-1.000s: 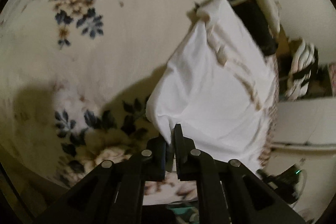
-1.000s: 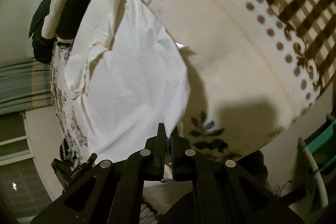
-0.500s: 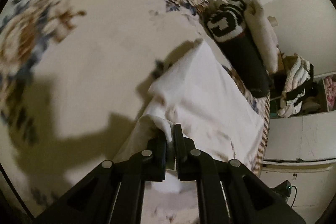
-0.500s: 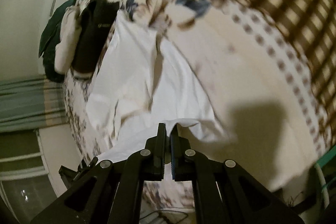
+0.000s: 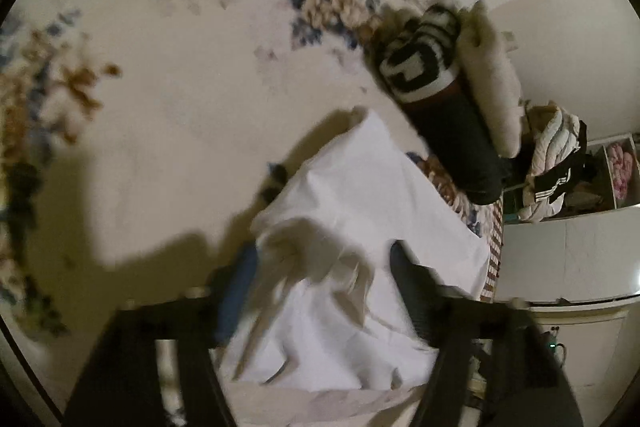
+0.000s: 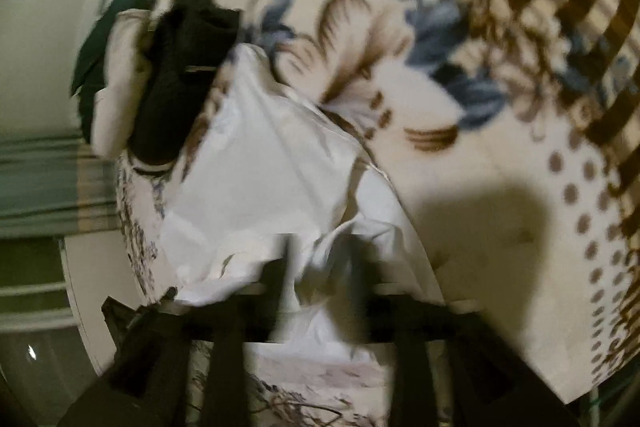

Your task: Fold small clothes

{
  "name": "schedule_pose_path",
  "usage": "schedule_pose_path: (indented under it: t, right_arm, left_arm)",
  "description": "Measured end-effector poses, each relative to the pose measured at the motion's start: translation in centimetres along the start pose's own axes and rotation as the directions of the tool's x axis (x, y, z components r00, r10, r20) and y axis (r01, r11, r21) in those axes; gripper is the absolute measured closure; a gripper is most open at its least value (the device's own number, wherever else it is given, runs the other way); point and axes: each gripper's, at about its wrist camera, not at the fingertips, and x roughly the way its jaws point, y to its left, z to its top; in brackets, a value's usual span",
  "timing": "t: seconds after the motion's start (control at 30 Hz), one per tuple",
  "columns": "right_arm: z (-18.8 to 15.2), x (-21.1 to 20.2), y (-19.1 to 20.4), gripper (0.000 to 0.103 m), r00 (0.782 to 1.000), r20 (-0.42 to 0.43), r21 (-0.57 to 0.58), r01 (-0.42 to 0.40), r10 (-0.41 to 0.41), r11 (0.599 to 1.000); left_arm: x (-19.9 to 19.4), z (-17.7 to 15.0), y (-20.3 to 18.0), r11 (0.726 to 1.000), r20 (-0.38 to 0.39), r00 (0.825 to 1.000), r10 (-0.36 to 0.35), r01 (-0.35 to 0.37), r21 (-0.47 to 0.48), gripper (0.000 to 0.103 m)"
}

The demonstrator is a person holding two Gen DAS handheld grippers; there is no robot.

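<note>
Both claws are opening: the left claw [image 5: 320, 267] and right claw [image 6: 320, 267] are gripping nothing, straddling the white garment [image 5: 360, 195] lying at lower center on the floral bedspread [image 5: 180, 87].

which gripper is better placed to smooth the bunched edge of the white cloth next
Probably the left gripper: its jaws are opening, and the rumpled edge of the white cloth lies right between its fingers. The right gripper, also opening, is over crumpled cloth too, so it's close.
</note>
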Motion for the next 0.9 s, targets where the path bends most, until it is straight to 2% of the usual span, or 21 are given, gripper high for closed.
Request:
schedule_pose_path:
  t: [0.07, 0.13, 0.17, 0.2, 0.27, 0.3, 0.37, 0.4, 0.47, 0.53, 0.57, 0.63, 0.67, 0.77, 0.9]
  right_arm:
    - [-0.8, -1.7, 0.5, 0.041, 0.999, 0.036, -0.070, 0.036, -0.034, 0.997]
    - [-1.8, -2.6, 1.6, 0.040, 0.988, 0.076, -0.182, 0.145, -0.133, 0.973]
    - [-2.2, -2.7, 2.2, 0.041, 0.982, 0.085, -0.239, 0.186, -0.170, 0.953]
    - [-2.9, -2.4, 2.9, 0.040, 0.970, 0.092, -0.307, 0.241, -0.224, 0.920]
    - [-4.0, -0.9, 4.3, 0.040, 0.944, 0.098, -0.461, 0.325, -0.316, 0.826]
    - [-4.6, 0.7, 5.2, 0.040, 0.920, 0.103, -0.543, 0.371, -0.379, 0.753]
    - [-5.0, 2.6, 5.8, 0.041, 0.890, 0.115, -0.619, 0.411, -0.440, 0.669]
    - [-4.6, 3.8, 6.2, 0.041, 0.878, 0.135, -0.633, 0.433, -0.459, 0.642]
    - [-3.3, 4.5, 6.2, 0.044, 0.876, 0.172, -0.605, 0.455, -0.450, 0.654]
    - [-0.8, 4.7, 6.3, 0.044, 0.877, 0.212, -0.523, 0.474, -0.431, 0.708]
    - [0.6, 4.4, 6.0, 0.044, 0.881, 0.217, -0.468, 0.471, -0.420, 0.748]
    - [2.4, 3.7, 5.3, 0.044, 0.893, 0.210, -0.386, 0.449, -0.397, 0.806]
    - [2.7, 3.2, 5.1, 0.044, 0.901, 0.205, -0.370, 0.432, -0.381, 0.822]
    - [2.4, 1.7, 4.9, 0.044, 0.904, 0.202, -0.374, 0.426, -0.376, 0.824]
    - [0.9, 0.1, 3.7, 0.043, 0.932, 0.118, -0.353, 0.361, -0.341, 0.863]
  left_arm:
    - [-0.6, -0.7, 0.0, 0.999, -0.004, 1.000, 0.024, -0.024, 0.025, 0.035]
    - [-0.8, -1.8, -0.4, 0.993, -0.016, 0.996, 0.085, -0.083, 0.088, 0.035]
    - [-0.6, -2.5, -1.0, 0.981, -0.019, 0.992, 0.129, -0.124, 0.149, 0.035]
    - [0.1, -3.0, -1.7, 0.964, -0.030, 0.985, 0.170, -0.160, 0.212, 0.035]
    - [1.7, -3.6, -2.8, 0.925, -0.030, 0.969, 0.245, -0.225, 0.305, 0.035]
    - [2.5, -3.7, -3.2, 0.910, -0.026, 0.964, 0.266, -0.242, 0.338, 0.035]
    - [4.5, -3.0, -3.9, 0.876, -0.017, 0.946, 0.323, -0.292, 0.383, 0.035]
    - [5.5, -2.2, -4.2, 0.865, -0.010, 0.941, 0.337, -0.306, 0.397, 0.035]
    - [6.7, -0.4, -4.4, 0.844, 0.027, 0.923, 0.385, -0.364, 0.394, 0.035]
    - [7.2, 1.6, -4.1, 0.853, 0.040, 0.922, 0.386, -0.373, 0.364, 0.035]
    - [7.1, 2.5, -3.9, 0.853, 0.051, 0.915, 0.400, -0.392, 0.345, 0.035]
    - [6.4, 3.5, -3.5, 0.877, 0.050, 0.927, 0.372, -0.368, 0.308, 0.035]
    - [6.0, 3.6, -3.4, 0.879, 0.055, 0.927, 0.372, -0.370, 0.302, 0.035]
    - [4.9, 3.3, -2.8, 0.890, 0.047, 0.932, 0.358, -0.356, 0.283, 0.035]
    - [4.5, 2.6, -1.9, 0.910, 0.018, 0.940, 0.340, -0.334, 0.247, 0.035]
